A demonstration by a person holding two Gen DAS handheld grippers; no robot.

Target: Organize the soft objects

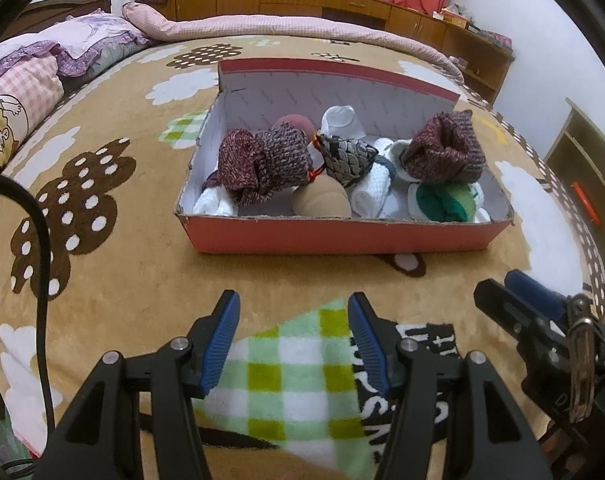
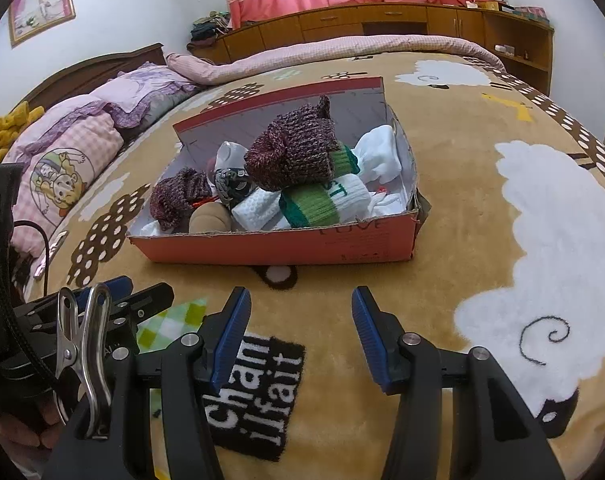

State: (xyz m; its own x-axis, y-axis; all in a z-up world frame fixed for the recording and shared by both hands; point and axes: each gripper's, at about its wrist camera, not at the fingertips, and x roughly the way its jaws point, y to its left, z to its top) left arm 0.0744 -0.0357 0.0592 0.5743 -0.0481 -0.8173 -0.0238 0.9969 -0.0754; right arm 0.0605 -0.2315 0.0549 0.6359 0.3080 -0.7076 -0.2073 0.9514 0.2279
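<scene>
With both the left gripper (image 1: 293,334) and right gripper (image 2: 300,330) held apart and empty before the red box (image 2: 278,242), the 2 knitted bundles (image 1: 262,166), apparently piled loosely on top, could be dislodged by a careless reach.

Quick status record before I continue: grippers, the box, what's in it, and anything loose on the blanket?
left gripper: open, empty, above the blanket
right gripper: open, empty, above the blanket
red box: on the blanket, lid up at the back
contents: two maroon knit bundles, green-striped white roll, tan roll, white rolls
loose soft items outside box: none in view
</scene>
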